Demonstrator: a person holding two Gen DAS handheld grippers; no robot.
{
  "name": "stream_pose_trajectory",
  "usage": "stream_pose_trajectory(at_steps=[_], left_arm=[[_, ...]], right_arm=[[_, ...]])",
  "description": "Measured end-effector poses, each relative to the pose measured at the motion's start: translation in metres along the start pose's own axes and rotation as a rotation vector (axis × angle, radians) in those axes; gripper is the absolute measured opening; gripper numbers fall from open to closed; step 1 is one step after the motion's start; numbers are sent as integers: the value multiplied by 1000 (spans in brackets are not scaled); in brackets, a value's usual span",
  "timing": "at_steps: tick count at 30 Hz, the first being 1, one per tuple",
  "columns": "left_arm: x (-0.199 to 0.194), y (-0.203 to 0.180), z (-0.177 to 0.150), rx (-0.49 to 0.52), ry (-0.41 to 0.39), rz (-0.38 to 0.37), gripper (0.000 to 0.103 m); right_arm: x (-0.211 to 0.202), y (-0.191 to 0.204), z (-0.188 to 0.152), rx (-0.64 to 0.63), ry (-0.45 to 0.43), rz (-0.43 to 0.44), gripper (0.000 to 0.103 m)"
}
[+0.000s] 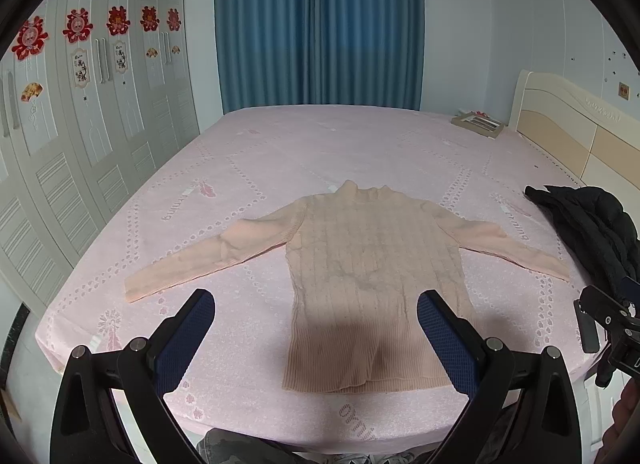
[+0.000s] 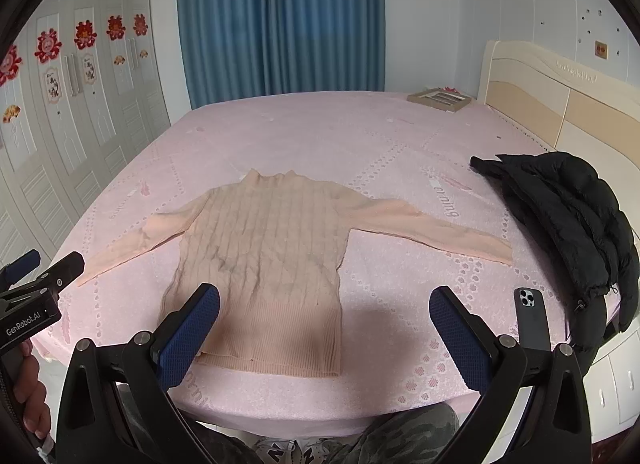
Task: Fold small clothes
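- A small peach knitted sweater [image 1: 368, 280] lies flat on the bed [image 1: 320, 143], face up, collar towards the blue curtains [image 1: 318, 23] and hem near the bed's close edge.
- Both sleeves are stretched out sideways and angled slightly down towards the near edge; the cable-knit body shows a few soft wrinkles around the middle.
- The left tool [image 1: 316, 320] hangs above the near edge of the bed with its blue-padded fingers [image 1: 188, 340] spread wide, gripping nothing; the sweater's hem sits between them in its own view.
- The right tool [image 2: 324, 316] is likewise spread wide and empty, poised over the sweater's lower right side, its left pad in line with the hem.
- Neither tool touches the knit, as far as I can see.
- A black puffy jacket [image 2: 568, 219] is heaped on the right side of the bed, just beyond the right sleeve's cuff.
- A dark phone [image 2: 532, 320] lies face down on the pink sheet beside the jacket, near the bed's edge.
- A flat box [image 2: 438, 99] rests at the far corner by the cream headboard [image 2: 560, 103].
- White wardrobe doors [image 1: 80, 123] with red paper decorations line the left wall.
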State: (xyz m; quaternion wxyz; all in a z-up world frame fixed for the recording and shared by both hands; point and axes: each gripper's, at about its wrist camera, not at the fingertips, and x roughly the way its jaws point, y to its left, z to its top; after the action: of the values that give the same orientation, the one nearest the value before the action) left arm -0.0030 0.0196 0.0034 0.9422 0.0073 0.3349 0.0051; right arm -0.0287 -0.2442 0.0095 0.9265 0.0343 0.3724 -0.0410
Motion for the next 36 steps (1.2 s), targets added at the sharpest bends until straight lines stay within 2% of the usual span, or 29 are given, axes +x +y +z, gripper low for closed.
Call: stream_pose_trajectory(at_steps=[20,26,32,36], left_arm=[[31,11,-5,-30,12,-66,102],[68,31,-17,-74,85,-77,99],[114,66,-33,-125,182,-69,92],[150,107,-50,-224,236,-68,91]], right_arm=[[21,13,3,-13,25,-7,103],[41,26,5,-28,30,-18,103],[72,43,3,-48,50,-10,102],[104,58,0,-68,93,7,100]])
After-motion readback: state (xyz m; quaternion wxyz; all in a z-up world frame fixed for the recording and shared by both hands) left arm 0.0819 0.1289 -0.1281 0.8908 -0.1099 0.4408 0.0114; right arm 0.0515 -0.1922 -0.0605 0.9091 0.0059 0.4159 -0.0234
